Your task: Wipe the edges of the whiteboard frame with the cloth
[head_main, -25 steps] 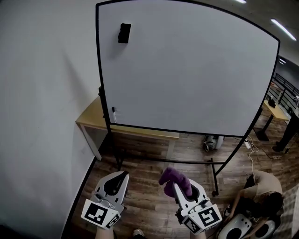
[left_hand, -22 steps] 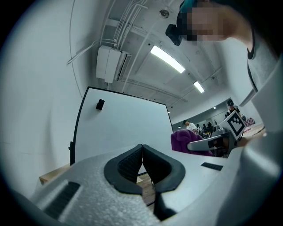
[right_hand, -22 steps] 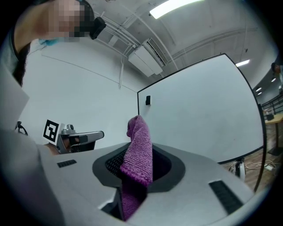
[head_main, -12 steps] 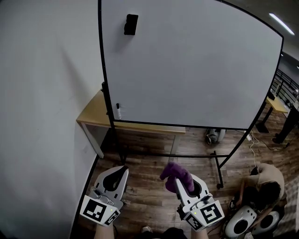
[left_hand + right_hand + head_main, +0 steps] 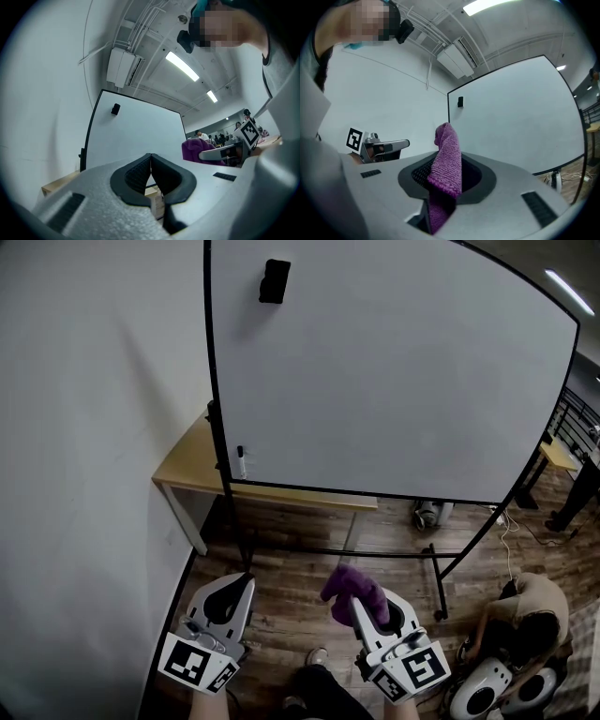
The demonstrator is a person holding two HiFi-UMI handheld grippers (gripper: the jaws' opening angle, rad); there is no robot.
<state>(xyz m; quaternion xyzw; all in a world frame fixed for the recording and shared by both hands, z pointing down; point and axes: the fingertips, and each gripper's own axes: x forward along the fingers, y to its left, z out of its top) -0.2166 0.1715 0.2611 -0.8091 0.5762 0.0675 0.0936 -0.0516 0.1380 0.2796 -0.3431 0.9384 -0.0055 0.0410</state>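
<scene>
Fingers (image 5: pixel 419 174) of the right gripper (image 5: pixel 364 613) clamp a fuzzy purple cloth (image 5: pixel 351 587); the left gripper's (image 5: pixel 242 583) fingers press together, empty, facing the black-framed whiteboard (image 5: pixel 394 371).

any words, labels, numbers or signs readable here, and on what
No readable text anywhere.
The whiteboard: blank.
Black-and-white squares on the left tongs and right tongs: coded patterns, no letters.
The purple cloth: no tag showing.
The small white object at the board's lower left: any print too small to read.
</scene>
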